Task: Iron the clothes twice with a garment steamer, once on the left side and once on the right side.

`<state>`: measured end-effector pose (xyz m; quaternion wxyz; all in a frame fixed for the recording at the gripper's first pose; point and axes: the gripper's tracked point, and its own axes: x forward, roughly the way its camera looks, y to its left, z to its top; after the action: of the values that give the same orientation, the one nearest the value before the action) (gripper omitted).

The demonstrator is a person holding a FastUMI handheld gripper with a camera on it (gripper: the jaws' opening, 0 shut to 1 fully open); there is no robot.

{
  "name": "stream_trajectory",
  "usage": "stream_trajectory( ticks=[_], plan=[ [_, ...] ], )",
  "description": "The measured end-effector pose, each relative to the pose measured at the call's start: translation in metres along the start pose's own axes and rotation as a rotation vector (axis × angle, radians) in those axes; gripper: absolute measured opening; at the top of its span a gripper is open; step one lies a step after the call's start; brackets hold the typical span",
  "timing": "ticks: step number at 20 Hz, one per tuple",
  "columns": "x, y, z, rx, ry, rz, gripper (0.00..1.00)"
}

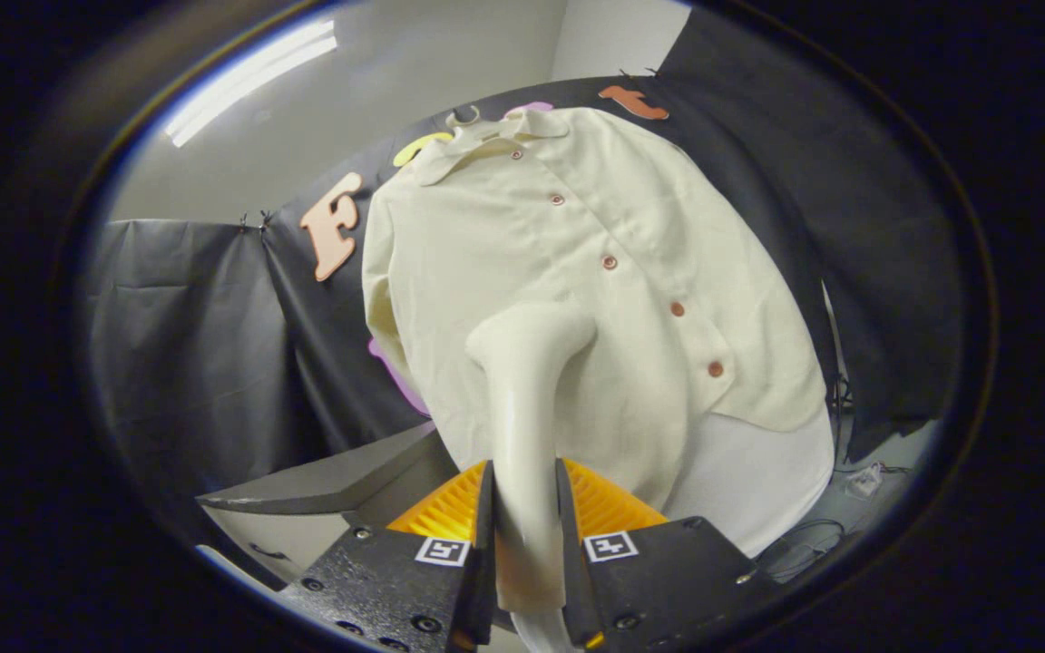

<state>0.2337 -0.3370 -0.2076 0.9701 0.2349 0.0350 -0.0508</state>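
the garment steamer [527,399] is clamped by its handle between the two fingers of the gripper [525,526]; the fingers are closed down to handle width, both pressed on it, nothing else is held. the steamer head is seen ahead of the fingers, laid against or just off the fabric; contact cannot be confirmed from this angle.

the shirt [595,299] is hung on a hanger [466,116] against the booth wall, beyond the fingers. it is buttoned, with the button row [610,262] running down just to one side of the steamer head. the head is placed on the panel on the sleeve side of that row, roughly at mid-height of the shirt.

judgement: one side pass is in progress or about to be started; which of the two passes it is cannot be told.

to do the step well:
- head face is to be kept flat to the cloth, light contact, no digging in.
- a straight stroke along the panel is wanted, parallel to the button row, not across it.
- grip is to be held firm; the handle looks smooth and could slip or twist.
- the hanging shirt will likely swing if pushed, so pressure is to be kept low.
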Motion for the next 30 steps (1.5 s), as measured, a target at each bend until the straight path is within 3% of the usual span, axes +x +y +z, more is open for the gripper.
stream_trajectory(
  ticks=[16, 23, 30],
  plan=[
    [-0.028, -0.04, -0.084, 0.094, 0.123, -0.053, 0.32],
    [-0.055, -0.039, -0.068, 0.06, 0.128, -0.072, 0.31],
    [-0.077, -0.031, 0.019, -0.083, 0.037, -0.061, 0.31]
  ],
)
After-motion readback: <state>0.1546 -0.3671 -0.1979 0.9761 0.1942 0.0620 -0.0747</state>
